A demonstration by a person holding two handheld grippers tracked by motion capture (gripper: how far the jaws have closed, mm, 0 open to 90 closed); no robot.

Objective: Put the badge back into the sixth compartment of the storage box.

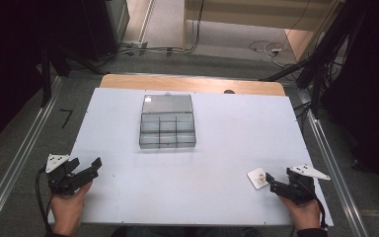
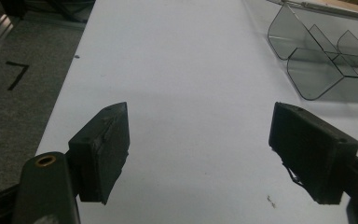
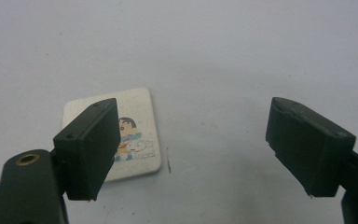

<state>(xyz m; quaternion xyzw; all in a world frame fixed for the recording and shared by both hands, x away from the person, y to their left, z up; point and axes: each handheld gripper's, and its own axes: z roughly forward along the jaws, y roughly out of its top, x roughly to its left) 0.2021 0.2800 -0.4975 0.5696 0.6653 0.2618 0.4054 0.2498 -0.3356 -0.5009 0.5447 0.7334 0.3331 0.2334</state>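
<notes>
A clear plastic organizer box [image 1: 168, 125] with several compartments and its lid laid open sits at the centre back of the white table [image 1: 202, 163]; its rounded corner [image 2: 307, 65] appears at the upper right of the left gripper view. A small white square card [image 1: 257, 178] with a cartoon picture [image 3: 135, 135] lies flat at the front right. My right gripper [image 1: 278, 181] is open just right of the card, its left jaw partly over the card. My left gripper [image 1: 85, 167] is open at the front left, nothing between its jaws.
The table's left edge [image 2: 60, 107] drops to grey floor with a black tape mark [image 2: 16, 74]. Metal rails [image 1: 15, 168] run along both sides. Cables [image 1: 266, 48] lie on the floor behind the table.
</notes>
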